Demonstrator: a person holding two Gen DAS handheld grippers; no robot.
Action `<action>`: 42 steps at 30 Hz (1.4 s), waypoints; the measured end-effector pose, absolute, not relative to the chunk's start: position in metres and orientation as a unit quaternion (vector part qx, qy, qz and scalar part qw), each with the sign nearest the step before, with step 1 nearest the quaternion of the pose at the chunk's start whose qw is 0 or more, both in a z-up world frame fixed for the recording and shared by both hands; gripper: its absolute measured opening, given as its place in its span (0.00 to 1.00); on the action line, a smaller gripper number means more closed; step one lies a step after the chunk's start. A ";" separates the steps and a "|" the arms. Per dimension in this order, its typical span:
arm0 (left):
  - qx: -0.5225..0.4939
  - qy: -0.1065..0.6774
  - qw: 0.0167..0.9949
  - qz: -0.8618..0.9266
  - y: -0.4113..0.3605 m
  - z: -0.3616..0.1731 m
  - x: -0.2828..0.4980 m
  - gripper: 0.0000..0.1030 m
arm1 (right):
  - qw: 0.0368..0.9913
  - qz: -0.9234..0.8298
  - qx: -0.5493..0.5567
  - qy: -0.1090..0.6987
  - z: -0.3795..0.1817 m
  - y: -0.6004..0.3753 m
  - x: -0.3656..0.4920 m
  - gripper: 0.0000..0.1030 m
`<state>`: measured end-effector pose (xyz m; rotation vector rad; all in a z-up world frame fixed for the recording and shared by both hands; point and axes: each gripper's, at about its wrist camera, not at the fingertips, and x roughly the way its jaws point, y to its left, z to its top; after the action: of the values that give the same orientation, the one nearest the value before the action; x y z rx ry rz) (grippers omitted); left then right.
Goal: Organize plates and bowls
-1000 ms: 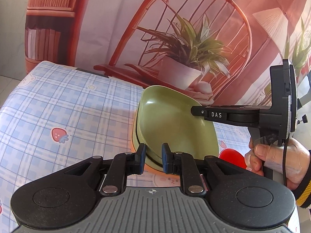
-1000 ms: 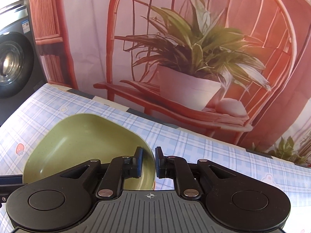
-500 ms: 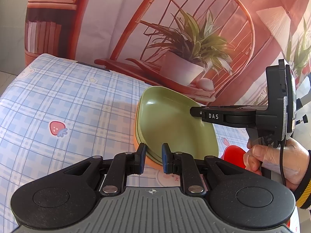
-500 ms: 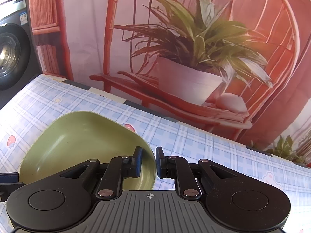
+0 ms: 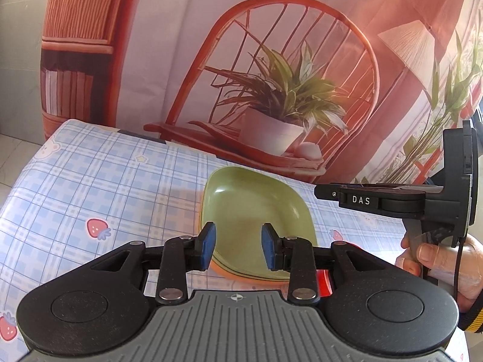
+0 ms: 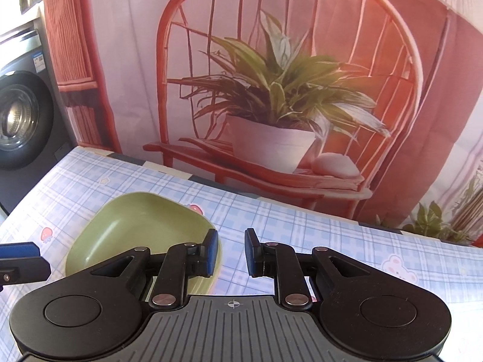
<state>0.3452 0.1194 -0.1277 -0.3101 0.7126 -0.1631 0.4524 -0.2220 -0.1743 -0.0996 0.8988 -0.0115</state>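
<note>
Two claws hang over one stack of dishes on the checked surface (image 5: 99, 181), and neither holds anything: the left claw (image 5: 238, 247) has its blue pads well apart, and the right claw (image 6: 231, 252) is likewise spread with only cloth showing between its tips. The green dish (image 5: 256, 208) sits near the middle of the surface, nested on top of the stack; under its near rim a second green edge and an orange rim (image 5: 223, 271) peek out, so I count at least three pieces, though how many lie beneath is hidden. A red thing (image 5: 323, 280) shows just behind the left claw's right finger, too covered to name. In the right wrist view the same green dish (image 6: 145, 229) lies to the left of that claw, touching nothing but the stack. Judged from this, the stacking step looks done and the move in hand is to clear away. To do it well, lift each claw straight up and back with pads kept apart, so no fingertip catches the near rim and drags the top dish off centre; the glossy plastic would slide easily on its neighbour. The left pads straddle the near rim closely, so that side needs the most care.
</note>
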 end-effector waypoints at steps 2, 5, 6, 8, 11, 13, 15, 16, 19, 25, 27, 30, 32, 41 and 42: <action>-0.145 0.345 0.923 -0.089 0.110 -0.122 0.341 0.34 | 0.901 -0.003 -0.046 0.432 -0.165 -0.232 0.440 0.17; -0.136 0.342 0.924 -0.104 0.093 -0.118 0.336 0.34 | 0.901 -0.008 -0.037 0.432 -0.157 -0.249 0.423 0.17; -0.134 0.342 0.924 -0.108 0.088 -0.117 0.334 0.34 | 0.901 -0.013 -0.033 0.433 -0.155 -0.256 0.416 0.17; -0.129 0.345 0.922 -0.122 0.075 -0.118 0.330 0.34 | 0.900 -0.023 -0.025 0.434 -0.152 -0.269 0.403 0.17; -0.123 0.351 0.918 -0.137 0.058 -0.121 0.326 0.34 | 0.897 -0.033 -0.014 0.440 -0.150 -0.288 0.386 0.17; -0.121 0.358 0.914 -0.145 0.047 -0.125 0.326 0.34 | 0.895 -0.036 -0.005 0.444 -0.151 -0.297 0.377 0.17; -0.118 0.368 0.910 -0.149 0.038 -0.132 0.326 0.34 | 0.892 -0.035 0.006 0.450 -0.155 -0.305 0.367 0.17; -0.117 0.372 0.909 -0.149 0.034 -0.135 0.326 0.34 | 0.891 -0.035 0.010 0.453 -0.157 -0.306 0.363 0.17; -0.113 0.383 0.904 -0.152 0.022 -0.145 0.326 0.34 | 0.887 -0.030 0.022 0.460 -0.166 -0.308 0.356 0.17; -0.103 0.396 0.900 -0.150 0.006 -0.159 0.328 0.34 | 0.881 -0.017 0.034 0.472 -0.178 -0.304 0.353 0.17; -0.104 0.400 0.898 -0.149 0.005 -0.161 0.329 0.34 | 0.879 -0.014 0.034 0.476 -0.181 -0.303 0.354 0.17; -0.105 0.405 0.896 -0.147 0.004 -0.164 0.332 0.34 | 0.875 -0.014 0.041 0.482 -0.186 -0.301 0.356 0.17; -0.108 0.408 0.895 -0.145 0.004 -0.167 0.333 0.34 | 0.872 -0.014 0.044 0.486 -0.189 -0.301 0.357 0.17; -0.128 0.413 0.891 -0.139 0.006 -0.175 0.336 0.19 | 0.868 -0.009 0.053 0.494 -0.192 -0.293 0.356 0.09; -0.130 0.412 0.891 -0.138 0.007 -0.175 0.336 0.18 | 0.869 -0.008 0.055 0.492 -0.192 -0.293 0.356 0.08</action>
<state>0.3360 0.0069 -0.1746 -0.2690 0.8558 -0.2870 0.3555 -0.2927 -0.1917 0.1143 1.0302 -0.0174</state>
